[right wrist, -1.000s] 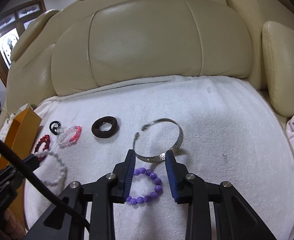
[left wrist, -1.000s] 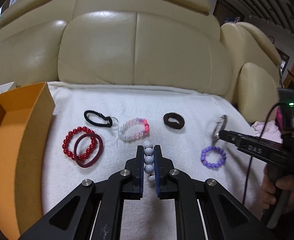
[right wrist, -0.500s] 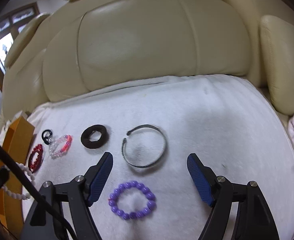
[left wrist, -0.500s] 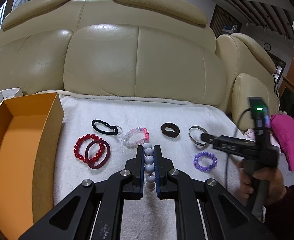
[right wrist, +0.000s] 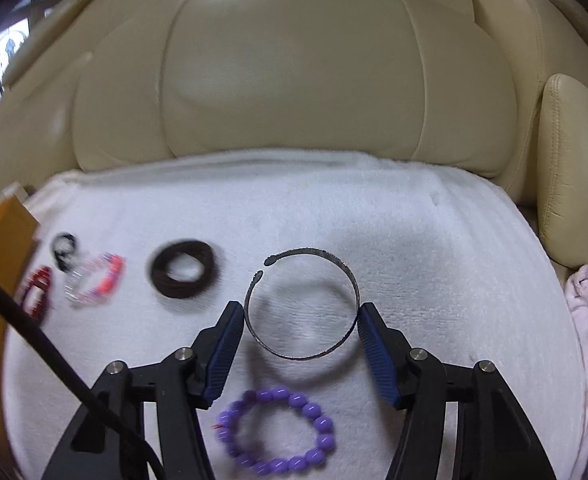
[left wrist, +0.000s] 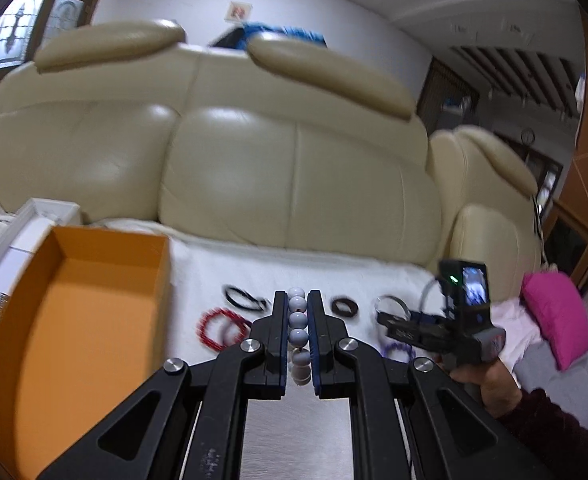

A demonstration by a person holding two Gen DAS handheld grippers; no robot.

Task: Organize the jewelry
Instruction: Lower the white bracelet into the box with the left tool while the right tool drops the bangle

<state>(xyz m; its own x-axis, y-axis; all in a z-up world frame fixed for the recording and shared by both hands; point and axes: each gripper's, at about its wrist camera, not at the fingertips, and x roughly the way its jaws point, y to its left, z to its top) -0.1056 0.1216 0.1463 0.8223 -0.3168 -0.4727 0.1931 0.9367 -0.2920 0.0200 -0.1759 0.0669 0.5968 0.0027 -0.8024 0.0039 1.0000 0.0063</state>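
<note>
Left gripper (left wrist: pixel 297 312) clamped on white bead bracelet (left wrist: pixel 297 320), lifted beside orange box (left wrist: pixel 94 320) at towel's (right wrist: pixel 373 208) left edge. Right gripper (right wrist: pixel 299 316) has just been closing; silver cuff (right wrist: pixel 301 304) sits between pads near towel's middle. Squeeze gently, centred, so cuff doesn't spring out.

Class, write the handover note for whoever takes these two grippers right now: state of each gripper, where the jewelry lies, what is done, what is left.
Left gripper: shut on the pale bead bracelet, near the orange box.
Right gripper: jaws just closing around the silver bangle; contact unclear.
On the white towel: purple bead bracelet, brown hair tie, pink bracelet, red bracelets, black hair tie.
Done: nothing visibly boxed.
Left: box everything.
</note>
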